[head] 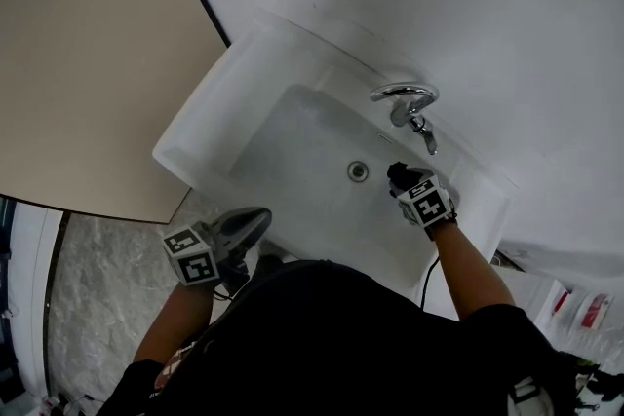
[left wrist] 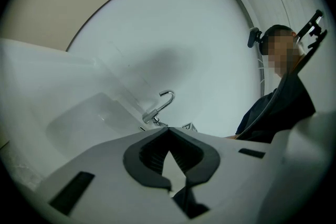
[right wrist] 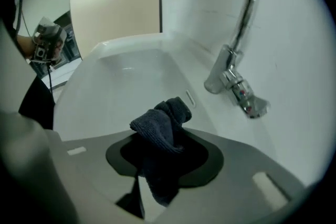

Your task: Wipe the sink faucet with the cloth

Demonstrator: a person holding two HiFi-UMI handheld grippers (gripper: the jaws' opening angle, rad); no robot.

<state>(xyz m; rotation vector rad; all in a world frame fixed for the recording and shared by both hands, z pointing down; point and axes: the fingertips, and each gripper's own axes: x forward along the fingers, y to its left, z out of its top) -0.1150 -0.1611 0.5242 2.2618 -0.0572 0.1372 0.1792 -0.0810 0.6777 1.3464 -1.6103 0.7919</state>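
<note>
Between the fingers (right wrist: 210, 160) of the right gripper (right wrist: 160, 149), pinched tight: the dark cloth (right wrist: 160, 123), sticking out in front. Up and to the right, near but not touching: the faucet (right wrist: 239, 34), tall, curved over the sink (right wrist: 121, 73). Farther off, by the sink's front: the left gripper (left wrist: 168, 131), shut, empty.

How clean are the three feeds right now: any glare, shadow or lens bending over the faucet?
Head view: even light, faucet sharp, small glints on chrome. Left gripper view: heavy fisheye, black corners, a shadow on the wall, faucet small but clear. Right gripper view: sink rim bowed; the dark cloth loses detail between the jaws.
</note>
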